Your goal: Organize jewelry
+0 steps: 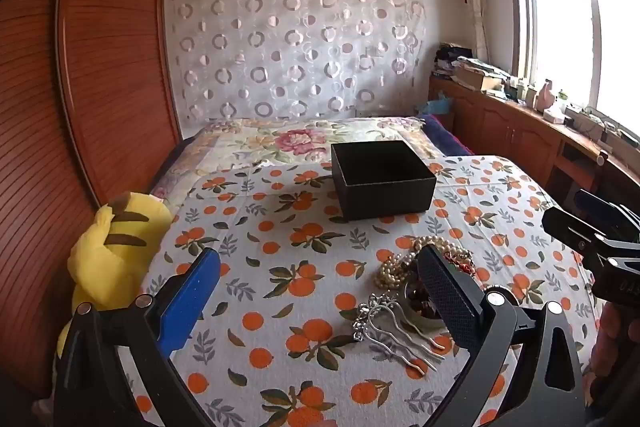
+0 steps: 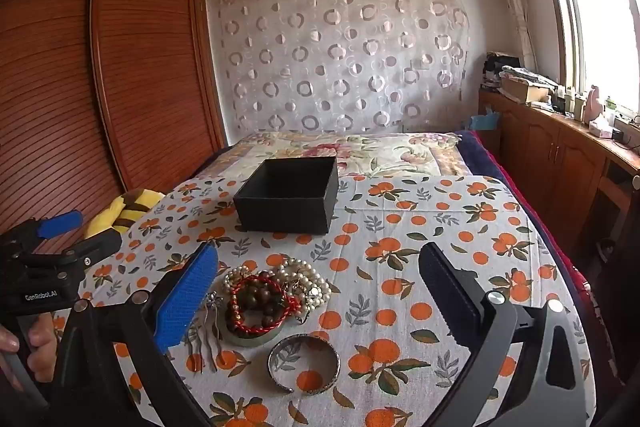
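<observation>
An open black box (image 1: 382,179) (image 2: 288,193) stands on the orange-print cloth (image 1: 280,247), empty as far as I can see. A jewelry pile lies nearer: pearl strands (image 1: 400,263) (image 2: 308,279), a red and brown bead bracelet (image 2: 260,303), a silver hair comb (image 1: 392,327) (image 2: 208,331) and a silver cuff bangle (image 2: 304,363). My left gripper (image 1: 320,291) is open and empty, left of the pile. My right gripper (image 2: 316,291) is open and empty, with the pile between its fingers' line of sight. Each gripper shows in the other's view, the right one (image 1: 592,243) and the left one (image 2: 68,235).
A yellow plush toy (image 1: 108,259) (image 2: 124,211) lies at the cloth's left edge. A wooden wardrobe (image 1: 80,67) stands at the left. A wooden cabinet (image 2: 560,155) with clutter runs under the window at the right. A floral bedspread (image 1: 288,143) lies behind the box.
</observation>
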